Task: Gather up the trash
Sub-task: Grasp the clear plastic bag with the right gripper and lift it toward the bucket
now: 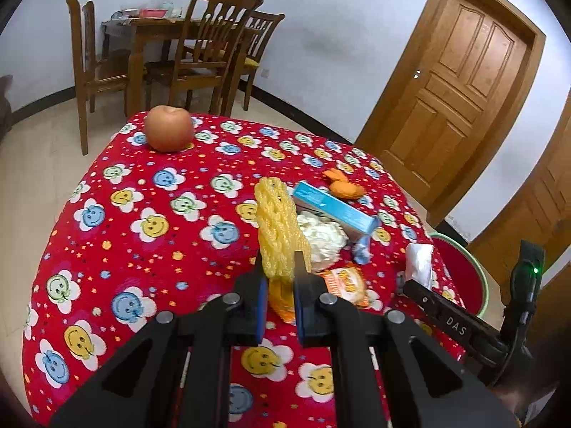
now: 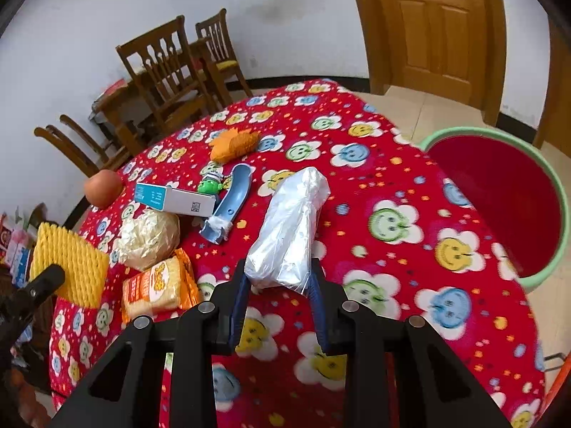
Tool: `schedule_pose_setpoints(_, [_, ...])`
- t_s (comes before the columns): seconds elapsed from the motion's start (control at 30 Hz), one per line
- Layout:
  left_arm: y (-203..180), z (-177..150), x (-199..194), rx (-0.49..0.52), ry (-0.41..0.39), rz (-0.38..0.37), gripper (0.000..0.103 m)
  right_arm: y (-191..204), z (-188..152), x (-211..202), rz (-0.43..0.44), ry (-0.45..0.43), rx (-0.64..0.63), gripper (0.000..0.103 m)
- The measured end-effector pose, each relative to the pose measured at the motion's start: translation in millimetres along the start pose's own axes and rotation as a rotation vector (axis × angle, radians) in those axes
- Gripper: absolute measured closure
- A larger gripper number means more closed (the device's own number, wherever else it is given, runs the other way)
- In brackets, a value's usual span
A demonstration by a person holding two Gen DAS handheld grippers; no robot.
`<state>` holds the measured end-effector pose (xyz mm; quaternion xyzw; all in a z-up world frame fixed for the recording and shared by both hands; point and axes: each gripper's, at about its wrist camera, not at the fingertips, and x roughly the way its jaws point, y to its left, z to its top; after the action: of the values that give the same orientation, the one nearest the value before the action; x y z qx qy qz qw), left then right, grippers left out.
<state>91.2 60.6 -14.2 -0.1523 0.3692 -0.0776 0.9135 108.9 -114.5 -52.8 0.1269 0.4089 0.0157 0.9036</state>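
Your left gripper [image 1: 280,281] pinches the yellow foam net [image 1: 280,228]. Your right gripper [image 2: 280,281] is closed on the clear plastic bag [image 2: 289,228]; the red basin [image 2: 499,207] is at two o'clock.

In the left wrist view the yellow foam net [image 1: 280,228] hides part of the white wad [image 1: 326,237] behind it, and the left gripper [image 1: 281,271] covers much of the snack pack [image 1: 344,283]. The basin [image 1: 480,271] is mostly hidden behind the table edge and the right gripper [image 1: 415,281]. In the right wrist view the print on the box [image 2: 175,201] is too small to read, and the basin's rim [image 2: 556,192] is cut by the lens edge.
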Motion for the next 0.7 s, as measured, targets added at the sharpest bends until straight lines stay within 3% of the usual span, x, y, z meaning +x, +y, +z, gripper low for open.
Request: schedule_pose_setpoints(0.7, [-94, -11, 9, 0.135, 0.078, -0.126, 0.092, -87, -12, -69, -0.105, -0.127, 0.081, 0.072])
